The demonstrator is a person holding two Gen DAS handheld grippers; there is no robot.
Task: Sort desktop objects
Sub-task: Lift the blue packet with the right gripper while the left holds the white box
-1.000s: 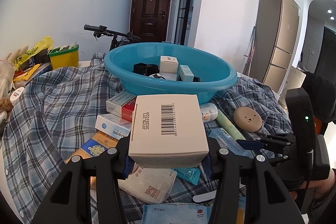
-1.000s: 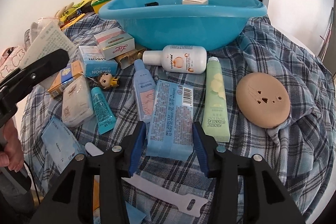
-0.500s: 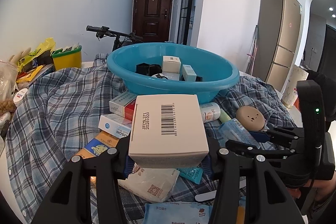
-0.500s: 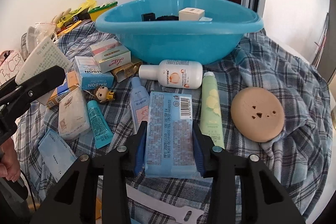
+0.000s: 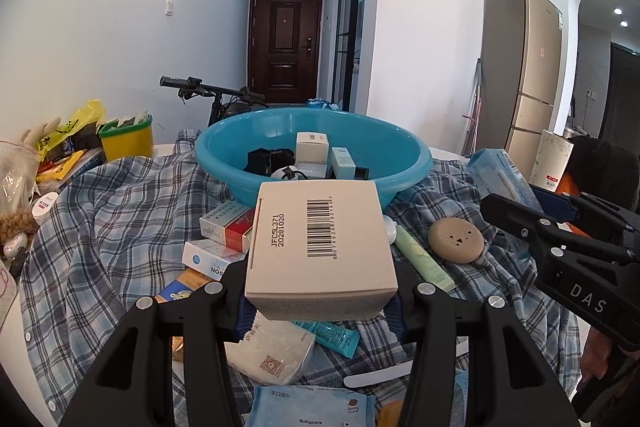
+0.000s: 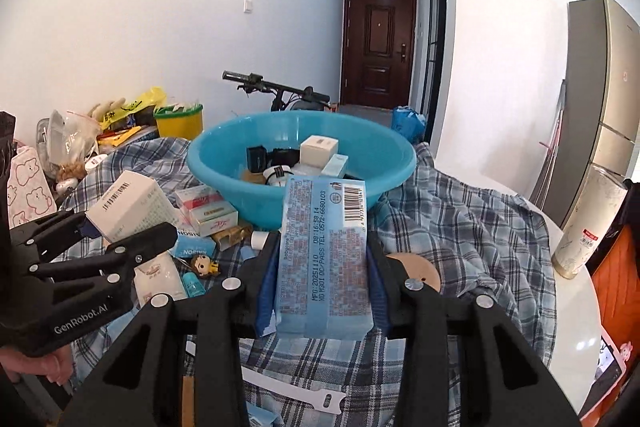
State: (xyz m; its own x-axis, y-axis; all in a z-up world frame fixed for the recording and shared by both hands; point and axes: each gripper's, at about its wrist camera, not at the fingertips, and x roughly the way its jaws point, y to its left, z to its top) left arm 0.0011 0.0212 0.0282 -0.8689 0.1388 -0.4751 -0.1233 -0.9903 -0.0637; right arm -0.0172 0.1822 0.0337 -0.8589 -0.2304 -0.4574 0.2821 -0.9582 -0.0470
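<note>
My left gripper (image 5: 320,303) is shut on a white carton with a barcode (image 5: 320,247) and holds it above the clutter, in front of the blue basin (image 5: 404,151). My right gripper (image 6: 322,261) is shut on a light blue tissue pack (image 6: 324,255), held in the air just short of the basin (image 6: 216,167). The basin holds several small boxes and a black item. In the right wrist view the left gripper (image 6: 100,239) and its carton (image 6: 128,207) are at the left. In the left wrist view the right gripper (image 5: 532,223) and its pack (image 5: 496,175) are at the right.
A plaid cloth (image 5: 100,227) covers the table and is strewn with small boxes (image 5: 228,227), a green tube (image 5: 424,261), a round tan compact (image 5: 456,241) and wipes packs. A yellow bin (image 5: 126,143) stands at the back left, and a white cylinder (image 6: 588,223) at the right edge.
The right gripper has lifted the blue pack off the cloth and tipped up to face the basin. The left gripper has risen slightly with its carton.
</note>
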